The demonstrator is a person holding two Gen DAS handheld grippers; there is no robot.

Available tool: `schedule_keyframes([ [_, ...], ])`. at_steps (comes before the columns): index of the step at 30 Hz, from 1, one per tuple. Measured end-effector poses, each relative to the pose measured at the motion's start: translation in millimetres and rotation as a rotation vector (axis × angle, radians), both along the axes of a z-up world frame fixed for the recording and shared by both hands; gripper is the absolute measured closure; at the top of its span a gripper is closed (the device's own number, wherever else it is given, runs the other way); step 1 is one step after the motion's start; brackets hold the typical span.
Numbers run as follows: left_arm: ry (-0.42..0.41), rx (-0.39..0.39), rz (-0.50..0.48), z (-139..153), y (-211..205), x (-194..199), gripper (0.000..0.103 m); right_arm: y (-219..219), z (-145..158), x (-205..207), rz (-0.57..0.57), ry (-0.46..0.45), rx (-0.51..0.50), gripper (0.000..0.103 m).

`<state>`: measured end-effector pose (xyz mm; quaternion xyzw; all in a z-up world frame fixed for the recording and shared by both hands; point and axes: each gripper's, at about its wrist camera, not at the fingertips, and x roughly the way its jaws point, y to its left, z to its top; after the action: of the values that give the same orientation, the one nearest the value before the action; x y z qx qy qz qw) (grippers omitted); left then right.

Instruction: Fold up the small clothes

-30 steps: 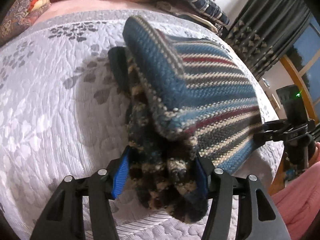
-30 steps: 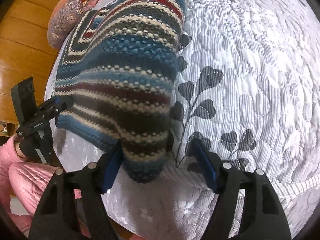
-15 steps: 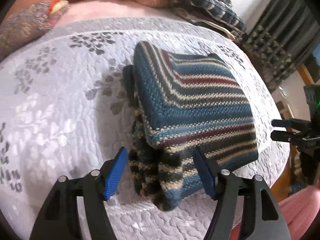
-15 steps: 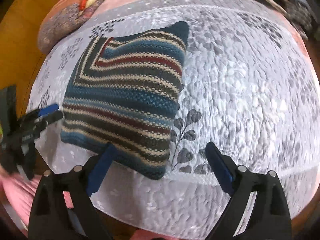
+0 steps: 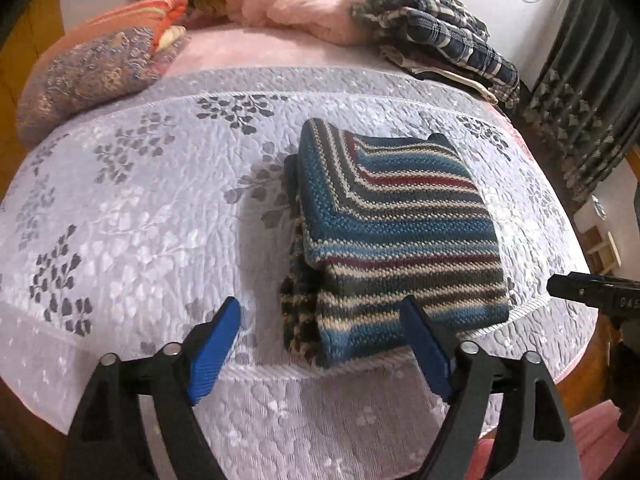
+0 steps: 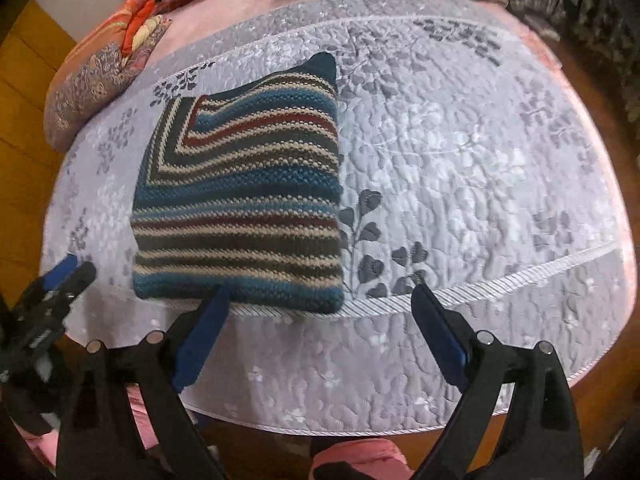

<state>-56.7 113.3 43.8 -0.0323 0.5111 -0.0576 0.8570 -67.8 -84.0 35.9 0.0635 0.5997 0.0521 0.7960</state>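
Observation:
A striped knit sweater (image 5: 396, 232) in blue, cream, red and dark bands lies folded into a thick square on the grey quilted bedspread (image 5: 132, 216), near its front edge. In the right wrist view the same sweater (image 6: 240, 200) sits left of centre. My left gripper (image 5: 320, 332) is open and held back from the sweater's near left corner, nothing between its blue pads. My right gripper (image 6: 320, 316) is also open, just off the sweater's near right corner. The right gripper's tip (image 5: 592, 292) shows at the right edge of the left wrist view.
A patterned orange and purple pillow (image 5: 92, 72) lies at the back left. Pink bedding (image 5: 296, 0) and a plaid blue garment pile (image 5: 440, 36) sit at the back. Dark curtains (image 5: 580, 92) hang at the right. The bedspread right of the sweater (image 6: 480, 184) is bare.
Both grippers let go of the sweater and pulled back toward the bed's front edge. The sweater, earlier lifted and draped, now lies flat and folded.

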Motion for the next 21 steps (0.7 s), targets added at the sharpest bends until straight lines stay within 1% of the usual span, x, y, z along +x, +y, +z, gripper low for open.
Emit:
schedule_keyframes([
  [2,0.003,-0.007,0.004,2,1,-8,0.020,3,2,-7,0.010,-0.022,-0.021,0.011],
  [4,0.004,-0.008,0.020,4,2,-16,0.020,6,3,-13,0.009,-0.036,-0.018,0.010],
  [9,-0.010,0.022,0.065,10,5,-33,0.019,14,11,-25,-0.006,-0.074,-0.020,0.007],
  [11,-0.022,0.049,0.073,12,4,-38,0.018,15,15,-29,-0.013,-0.091,-0.036,0.006],
  [13,-0.024,0.072,0.080,13,4,-41,0.017,17,16,-32,-0.017,-0.091,-0.052,0.005],
  [15,-0.022,0.077,0.087,12,6,-44,0.016,18,14,-34,-0.016,-0.085,-0.052,0.005],
  [18,-0.019,0.091,0.090,11,6,-46,0.016,26,10,-36,0.006,-0.057,-0.090,0.005],
  [21,-0.029,0.121,0.091,13,3,-47,0.016,34,6,-40,0.025,-0.049,-0.093,0.005],
])
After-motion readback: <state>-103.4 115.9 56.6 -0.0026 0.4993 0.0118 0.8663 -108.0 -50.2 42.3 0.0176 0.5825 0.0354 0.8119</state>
